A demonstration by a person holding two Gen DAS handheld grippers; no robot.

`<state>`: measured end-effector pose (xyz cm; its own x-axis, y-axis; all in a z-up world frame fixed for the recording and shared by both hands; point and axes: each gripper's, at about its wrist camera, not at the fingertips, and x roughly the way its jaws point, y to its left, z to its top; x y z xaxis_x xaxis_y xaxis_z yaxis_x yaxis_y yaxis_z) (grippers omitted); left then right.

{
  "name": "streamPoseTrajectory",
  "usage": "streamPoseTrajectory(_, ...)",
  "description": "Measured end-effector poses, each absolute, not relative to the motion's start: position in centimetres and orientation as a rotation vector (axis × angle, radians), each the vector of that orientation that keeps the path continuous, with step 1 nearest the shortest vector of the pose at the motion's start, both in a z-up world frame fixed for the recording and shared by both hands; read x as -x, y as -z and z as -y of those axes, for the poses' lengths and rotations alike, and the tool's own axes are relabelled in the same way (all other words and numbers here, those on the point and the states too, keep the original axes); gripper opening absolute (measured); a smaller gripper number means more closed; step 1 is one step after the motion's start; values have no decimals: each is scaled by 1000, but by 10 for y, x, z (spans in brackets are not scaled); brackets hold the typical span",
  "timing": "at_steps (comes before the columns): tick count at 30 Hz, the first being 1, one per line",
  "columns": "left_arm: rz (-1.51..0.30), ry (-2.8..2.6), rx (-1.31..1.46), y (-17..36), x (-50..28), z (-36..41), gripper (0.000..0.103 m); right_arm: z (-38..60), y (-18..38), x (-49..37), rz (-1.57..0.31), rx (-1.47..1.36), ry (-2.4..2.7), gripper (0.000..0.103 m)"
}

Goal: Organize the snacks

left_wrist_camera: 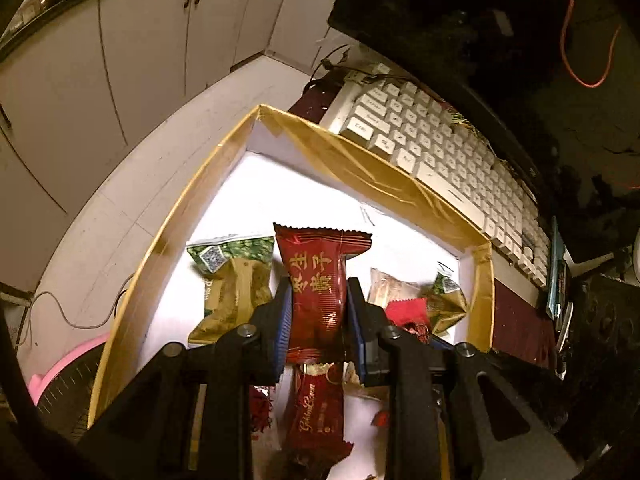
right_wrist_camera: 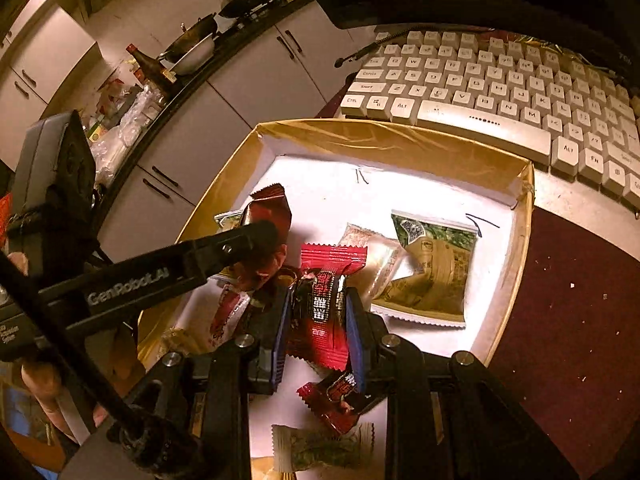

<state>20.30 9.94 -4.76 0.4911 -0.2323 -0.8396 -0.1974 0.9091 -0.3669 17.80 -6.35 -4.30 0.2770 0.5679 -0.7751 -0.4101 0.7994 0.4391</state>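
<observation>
Dark red crinkle-edged snack packet (left_wrist_camera: 318,292) is pinched mid-body by the left gripper (left_wrist_camera: 319,316) above the shallow gold-rimmed white box (left_wrist_camera: 192,196). Advise lowering it flat beside the green-and-gold packet (left_wrist_camera: 232,284). Only the right wrist view shows the right gripper (right_wrist_camera: 318,312) clamping a bright red-and-black packet (right_wrist_camera: 324,308).

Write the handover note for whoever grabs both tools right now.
Left tool: shut on a dark red snack packet, held above the gold-rimmed box.
Right tool: shut on a bright red snack packet, also over the box.
In the box: green-gold packets, a clear-wrapped snack, another red packet and a green one near the front.
Done: both packets gripped. Left: place them and sort the loose ones; the intended grouping is not visible.
Note: the white keyboard sits right behind the box.
</observation>
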Motion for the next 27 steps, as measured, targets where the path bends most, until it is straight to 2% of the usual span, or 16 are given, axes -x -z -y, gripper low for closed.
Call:
streamPoseTrajectory(4, -1069, 9, 450, 51, -204, -100, 28, 61, 42, -179, -1097, -163, -670, 29)
streamPoseTrajectory(7, -1058, 8, 442, 48, -201, -101, 34, 65, 40, -178, -1086, -178, -676, 31)
streamPoseTrajectory(8, -1044, 5, 442, 44, -196, -101, 37, 69, 38, -175, -1072, -192, -686, 35)
streamPoseTrajectory(10, -1002, -4, 412, 35, -187, -101, 52, 79, 29, -167, -1034, -225, -695, 43)
streamPoseTrajectory(14, -887, -40, 328, 9, -143, -90, 67, 108, 10, -135, -954, -273, -675, 50)
streamPoseTrajectory(16, -814, -64, 280, -1, -110, -80, 81, 128, 6, -107, -915, -314, -666, 55)
streamPoseTrajectory(17, -784, -86, 254, -4, -93, -74, 84, 136, 5, -94, -899, -326, -665, 56)
streamPoseTrajectory(20, -711, -164, 211, -1, -42, -56, 85, 154, 8, -56, -852, -332, -654, 64)
streamPoseTrajectory(27, -729, -250, 140, 3, -17, -42, 85, 153, 16, -21, -853, -229, -643, 65)
